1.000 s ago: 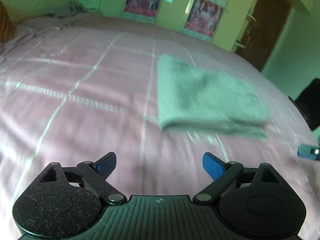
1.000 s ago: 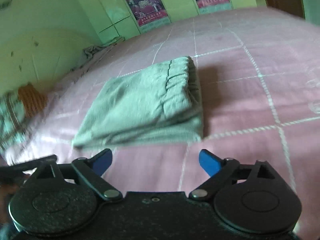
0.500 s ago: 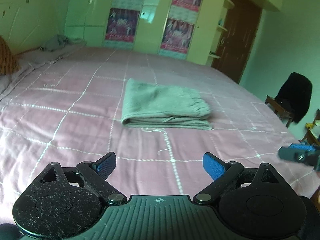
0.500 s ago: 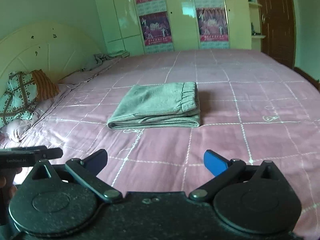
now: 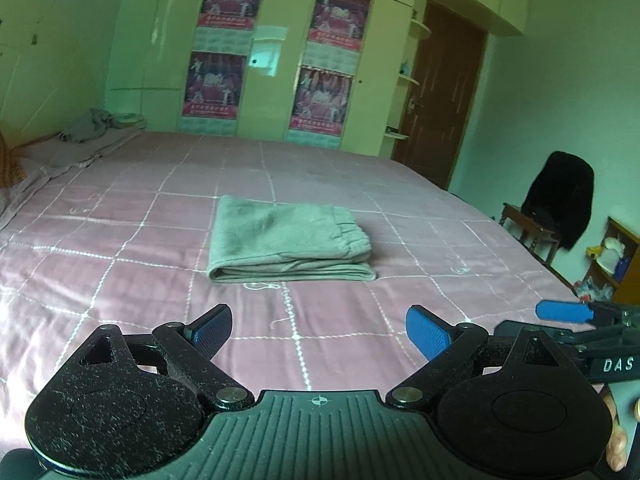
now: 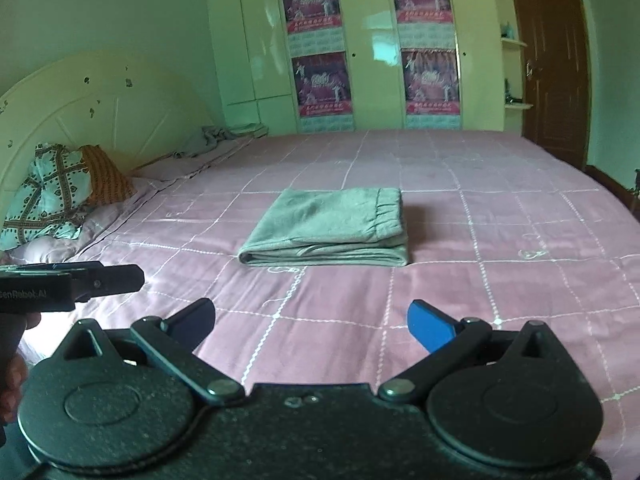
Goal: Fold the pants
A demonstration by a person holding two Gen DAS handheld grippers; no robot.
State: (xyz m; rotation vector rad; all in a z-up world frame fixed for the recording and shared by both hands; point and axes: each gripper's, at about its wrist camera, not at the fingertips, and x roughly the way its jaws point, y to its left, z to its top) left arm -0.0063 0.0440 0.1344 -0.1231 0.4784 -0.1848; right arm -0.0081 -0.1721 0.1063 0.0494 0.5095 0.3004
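Note:
Grey-green pants [image 5: 286, 240] lie folded into a flat rectangle in the middle of the pink bed [image 5: 120, 264], elastic waistband to the right. In the right wrist view the same pants [image 6: 332, 228] sit ahead, well beyond the fingertips. My left gripper [image 5: 318, 334] is open, blue pads wide apart, nothing between them, hovering over the bedspread short of the pants. My right gripper [image 6: 312, 324] is open too, with nothing between its pads. Each gripper shows at the edge of the other's view.
Pillows [image 6: 60, 192] and a headboard stand at the left. Crumpled grey cloth [image 5: 100, 124] lies at the bed's far corner. A wardrobe with posters [image 5: 224, 56] lines the back wall. A chair with dark clothing [image 5: 560, 204] and a brown door [image 5: 440, 92] are at the right.
Both grippers have pulled back and risen from the pants, which now look smaller and farther off. The pants lie still, and the jaws have stayed open.

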